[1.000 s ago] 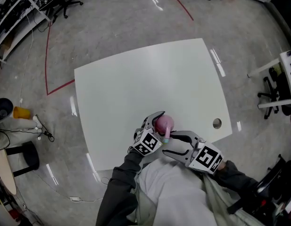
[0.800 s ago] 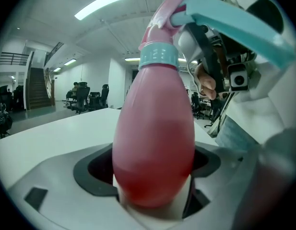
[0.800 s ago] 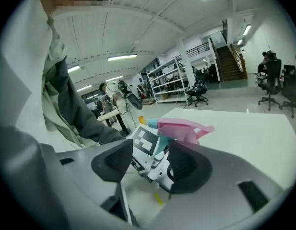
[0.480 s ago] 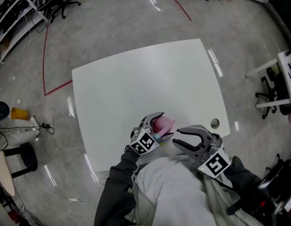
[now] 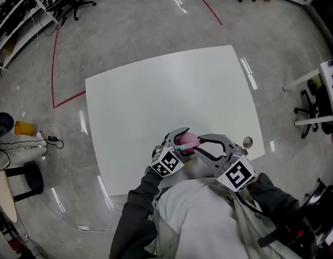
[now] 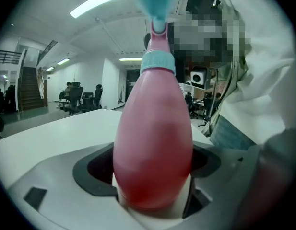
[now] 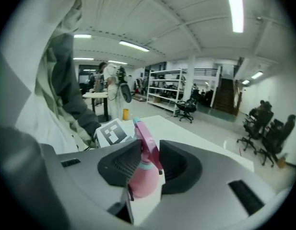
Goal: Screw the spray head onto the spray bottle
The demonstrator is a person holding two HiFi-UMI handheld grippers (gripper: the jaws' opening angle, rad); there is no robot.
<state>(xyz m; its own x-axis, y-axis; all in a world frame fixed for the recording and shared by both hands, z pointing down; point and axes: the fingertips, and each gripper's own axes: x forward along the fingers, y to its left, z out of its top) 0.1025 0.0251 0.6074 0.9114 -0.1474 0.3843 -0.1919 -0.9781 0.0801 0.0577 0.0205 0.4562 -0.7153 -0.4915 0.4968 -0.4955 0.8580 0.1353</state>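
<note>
White tabletop point(image 5: 155, 90) on a glossy grey floor point(image 5: 128, 26) is the workplace, and all the action is at its near edge. The pink spray bottle point(image 6: 152, 147) is held there, its body pinched between the jaws of the left gripper point(image 5: 178, 139). Its spray head point(image 7: 147, 138) already sits on the neck, with the teal collar point(image 6: 157, 63) down over the top. The right gripper point(image 7: 147, 161) has just been closing its jaws, and they now clamp that head. Seating looks done and tightening seems under way. Whether the collar is fully home cannot be told, so further twists probably remain.
</note>
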